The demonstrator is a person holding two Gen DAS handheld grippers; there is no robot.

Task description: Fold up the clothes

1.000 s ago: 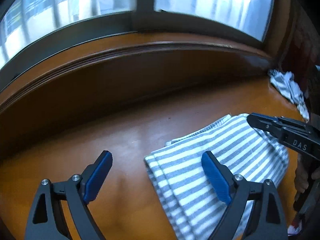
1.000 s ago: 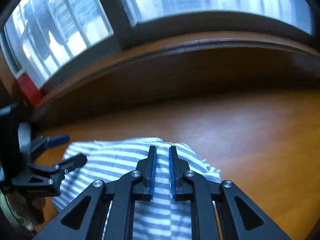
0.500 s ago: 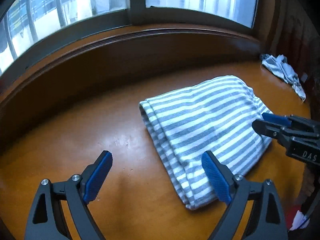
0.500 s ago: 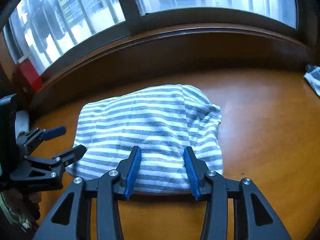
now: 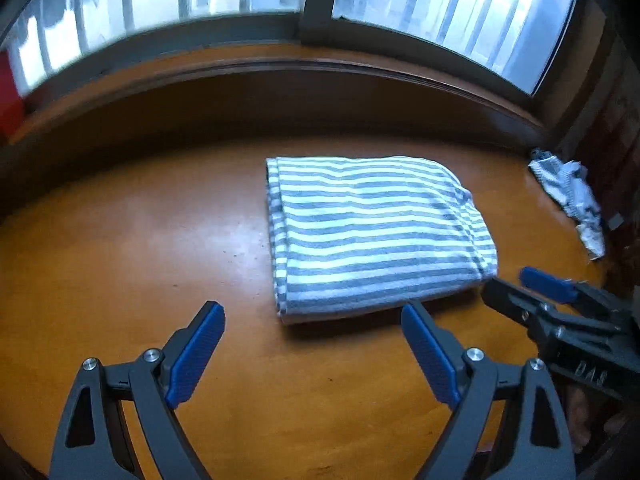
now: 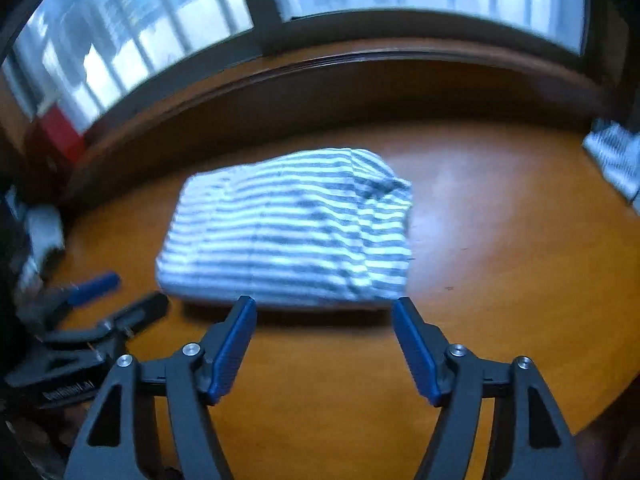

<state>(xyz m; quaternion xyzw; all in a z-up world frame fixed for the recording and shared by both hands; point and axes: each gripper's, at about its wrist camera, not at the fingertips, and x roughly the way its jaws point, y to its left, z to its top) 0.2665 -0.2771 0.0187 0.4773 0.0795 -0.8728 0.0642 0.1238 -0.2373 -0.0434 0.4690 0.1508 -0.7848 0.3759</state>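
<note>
A grey-and-white striped garment (image 5: 376, 232) lies folded into a thick rectangle on the orange wooden table (image 5: 140, 248); it also shows in the right wrist view (image 6: 288, 232). My left gripper (image 5: 312, 320) is open and empty, just in front of the garment's near edge and not touching it. My right gripper (image 6: 324, 312) is open and empty, also just short of the near edge. The right gripper shows at the right of the left wrist view (image 5: 520, 292); the left gripper shows at the left of the right wrist view (image 6: 124, 296).
A crumpled patterned white cloth (image 5: 572, 196) lies at the table's far right by the wall; it also shows in the right wrist view (image 6: 616, 156). A raised wooden window ledge (image 5: 280, 76) runs behind the table. A red object (image 6: 60, 132) sits at the far left.
My right gripper has opened, let go of the striped garment and pulled back. My left gripper, open throughout, has also drawn back. The garment now lies folded and free on the table.
</note>
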